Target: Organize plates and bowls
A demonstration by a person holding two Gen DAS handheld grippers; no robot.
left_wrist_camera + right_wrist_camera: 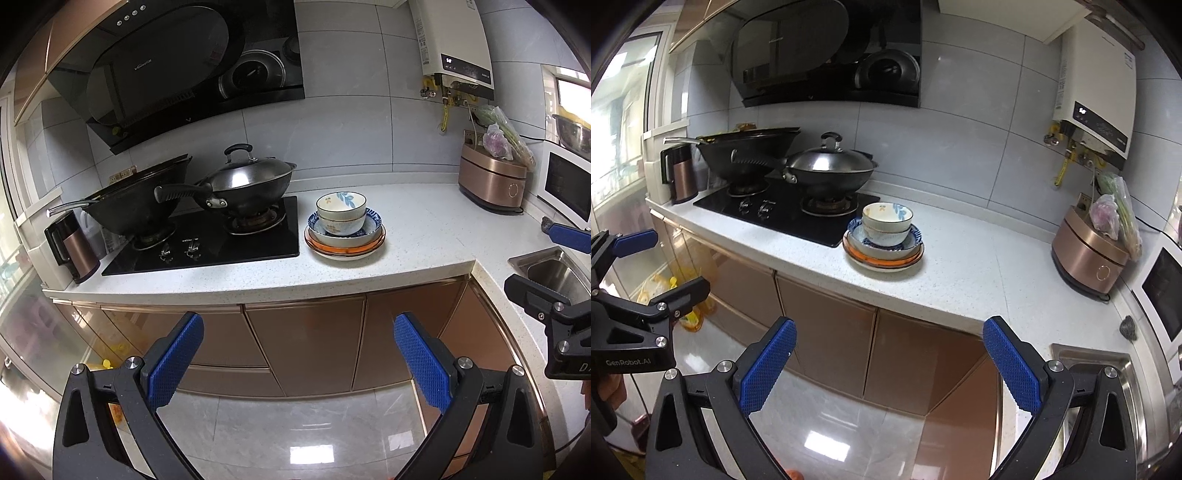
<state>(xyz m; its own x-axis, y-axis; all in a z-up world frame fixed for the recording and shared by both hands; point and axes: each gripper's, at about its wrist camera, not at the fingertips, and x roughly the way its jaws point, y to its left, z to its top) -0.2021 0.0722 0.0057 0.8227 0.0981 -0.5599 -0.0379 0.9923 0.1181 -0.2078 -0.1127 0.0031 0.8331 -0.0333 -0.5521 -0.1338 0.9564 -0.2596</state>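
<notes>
A white speckled surface (406, 236) carries a black gas hob (221, 243), the landmark here. On the hob sit an open black wok (136, 206) and a lidded wok (251, 184). Just right of the hob, touching its edge, stands the stack of dishes (345, 229): an orange-rimmed plate (345, 251) at the bottom, a blue-patterned bowl (371, 225) above it, and two white floral bowls (341, 205) nested on top. Far right of the hob, against the tiled wall, rests a copper-coloured rice cooker (493, 181). Left of the hob stands a copper kettle (74, 247). Well short of the stack, out over the floor, the left tongs (299, 358) and right tongs (890, 360) are both spread wide apart, holding nothing.
</notes>
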